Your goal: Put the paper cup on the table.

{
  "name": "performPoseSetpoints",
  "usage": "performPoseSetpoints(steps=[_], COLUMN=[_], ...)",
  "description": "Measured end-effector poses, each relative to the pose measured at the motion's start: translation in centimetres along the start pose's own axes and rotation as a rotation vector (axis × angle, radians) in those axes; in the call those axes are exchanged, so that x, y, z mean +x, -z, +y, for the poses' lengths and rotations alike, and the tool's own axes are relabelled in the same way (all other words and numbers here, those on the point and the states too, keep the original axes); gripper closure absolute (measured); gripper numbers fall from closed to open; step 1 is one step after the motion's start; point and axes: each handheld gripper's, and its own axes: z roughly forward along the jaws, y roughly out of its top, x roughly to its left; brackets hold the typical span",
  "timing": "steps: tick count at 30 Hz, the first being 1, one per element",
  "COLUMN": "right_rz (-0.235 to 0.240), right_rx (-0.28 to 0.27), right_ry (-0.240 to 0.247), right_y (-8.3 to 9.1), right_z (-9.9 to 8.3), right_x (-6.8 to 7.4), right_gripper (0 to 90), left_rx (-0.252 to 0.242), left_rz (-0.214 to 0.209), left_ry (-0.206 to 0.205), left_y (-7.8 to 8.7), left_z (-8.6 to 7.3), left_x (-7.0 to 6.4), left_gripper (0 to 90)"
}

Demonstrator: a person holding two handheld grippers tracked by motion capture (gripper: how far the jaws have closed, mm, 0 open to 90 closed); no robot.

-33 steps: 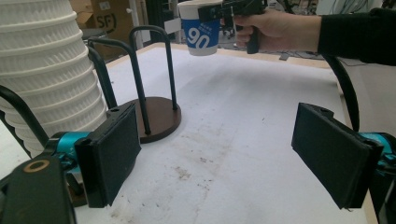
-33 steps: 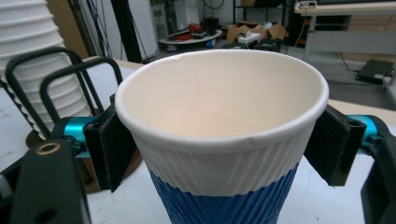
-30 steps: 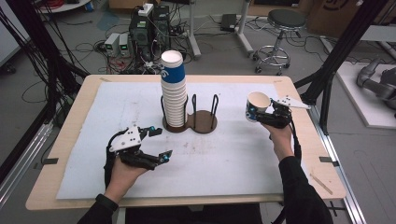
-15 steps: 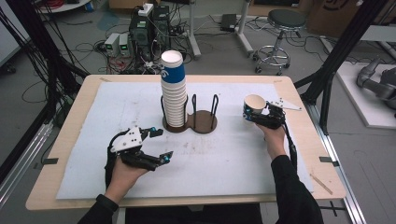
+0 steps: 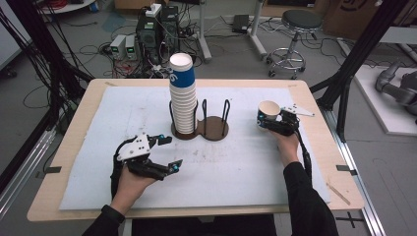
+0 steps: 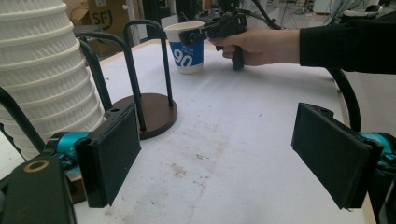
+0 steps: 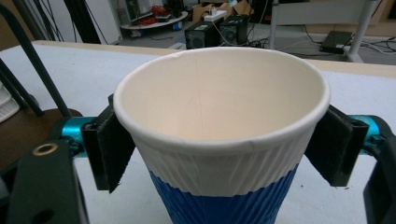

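Item in hand: blue-and-white ribbed paper cup (image 5: 268,114), upright, mouth up, on the white table mat (image 5: 295,162) right of the rack, well apart from the stack.
Right gripper (image 5: 273,122): jaws closed on the cup's sides just under the rim; in the right gripper view both black pads (image 7: 108,144) press the white band of the cup (image 7: 219,140).
Change: a second ago the cup was held higher and tilted; it has since come down and stands level, apparently bottom on the mat.
Meaning: judged as the set-down of a cup taken off the stack; release is the step left.
Left gripper (image 5: 164,153): jaws wide open, holding nothing, low over the mat, unmoved.
Stock: tall stack of nested paper cups (image 5: 182,96) in the dark wire two-bay cup rack (image 5: 212,125); second bay empty.
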Motion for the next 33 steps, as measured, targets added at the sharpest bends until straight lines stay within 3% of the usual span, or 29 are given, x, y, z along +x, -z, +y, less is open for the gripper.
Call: performPoseSetpoints(steps=[19, 25, 33], right_rz=[-0.025, -0.064, -0.068], right_rx=[0.088, 0.123, 0.147], right_ry=[0.025, 0.047, 0.02], right_y=[0.2, 0.8, 2.6], right_z=[0.0, 0.3, 0.4], right_x=[0.7, 1.0, 0.9], right_gripper=[13.9, 13.8, 13.9], left_rx=[0.009, 0.013, 0.013], left_rz=[-0.01, -0.012, -0.015], left_ry=[-0.012, -0.011, -0.015], left_y=[-0.3, -0.4, -0.4], left_z=[0.1, 0.1, 0.2], left_x=[-0.1, -0.1, -0.1], left_gripper=[15.4, 15.4, 15.4])
